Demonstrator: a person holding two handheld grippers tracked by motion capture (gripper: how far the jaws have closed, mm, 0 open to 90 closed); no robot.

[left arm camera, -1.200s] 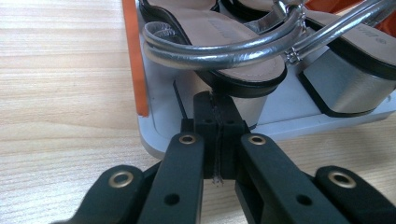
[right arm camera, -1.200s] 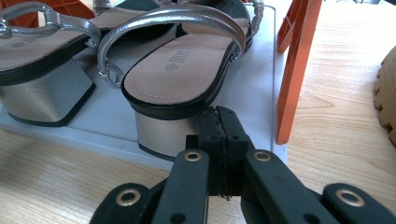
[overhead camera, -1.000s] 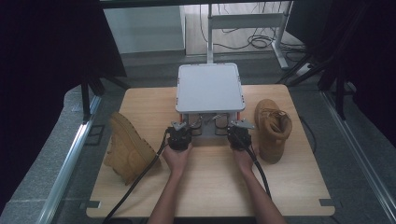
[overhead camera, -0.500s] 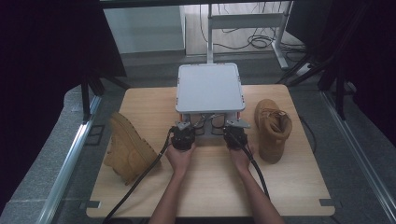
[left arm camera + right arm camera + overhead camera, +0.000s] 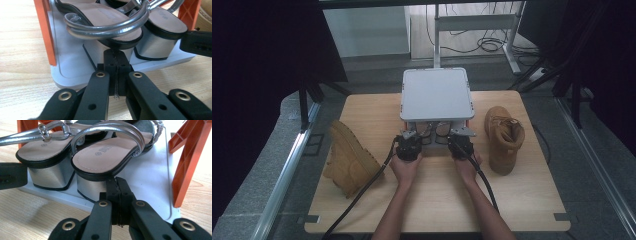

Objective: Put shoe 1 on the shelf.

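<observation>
**Both claws closed at the front of the shoe rack, sandals not yet gripped**

I hold the left claw [image 5: 116,72] with its jaws pressed together on nothing, its tip just before the block heel of the left sandal [image 5: 110,27]. The right claw [image 5: 119,195] is likewise closed and empty, its tip at the heel of the right sandal [image 5: 107,157]. Both sandals stand side by side on the lower tray [image 5: 155,170] of the rack [image 5: 436,94], between its orange posts [image 5: 187,162]. One boot [image 5: 349,160] lies left of the rack on the worktop [image 5: 437,200]; another boot [image 5: 503,137] stands right of it. I judge the work barely begun: approach made, sandals untouched. Opening, gripping and withdrawal remain.
</observation>
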